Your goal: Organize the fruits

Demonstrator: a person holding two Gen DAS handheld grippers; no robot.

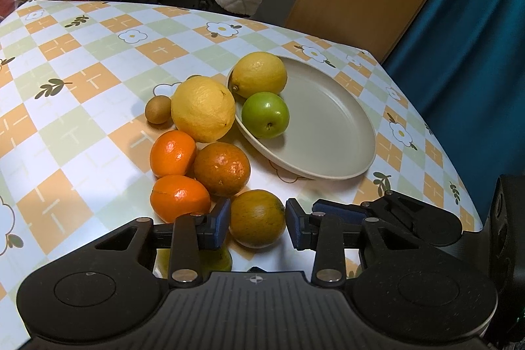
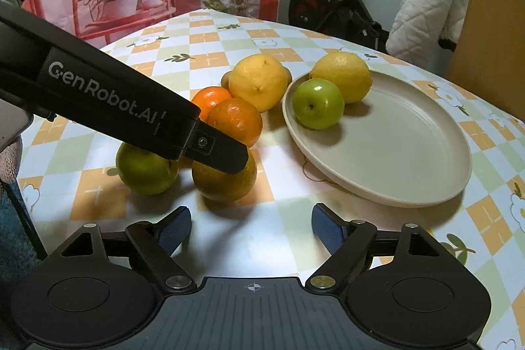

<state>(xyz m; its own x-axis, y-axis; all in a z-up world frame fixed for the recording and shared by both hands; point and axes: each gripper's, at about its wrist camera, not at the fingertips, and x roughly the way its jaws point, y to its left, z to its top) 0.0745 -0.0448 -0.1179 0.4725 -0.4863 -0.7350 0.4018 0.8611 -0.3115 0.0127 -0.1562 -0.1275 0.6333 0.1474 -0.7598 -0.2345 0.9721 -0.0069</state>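
- Checked orange, green and white oilcloth covers the table.
- Left gripper: jaws straddle a dull greenish-orange round citrus; the pads sit at its sides, but firm contact cannot be confirmed.
- Right gripper: jaws spread, nothing between them.
- Beige round plate lies beyond, holding a lemon and a green apple.
- Step judged: pick-up. Next: a secure grasp, then transfer to the plate.

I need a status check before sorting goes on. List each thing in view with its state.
Left gripper: fingers flank the dull orange, not visibly clamped.
Right gripper: open, empty.
Plate: holds one lemon and one green apple.
Larger lemon, kiwi, three brighter oranges, second green apple: on the tablecloth, outside the plate.
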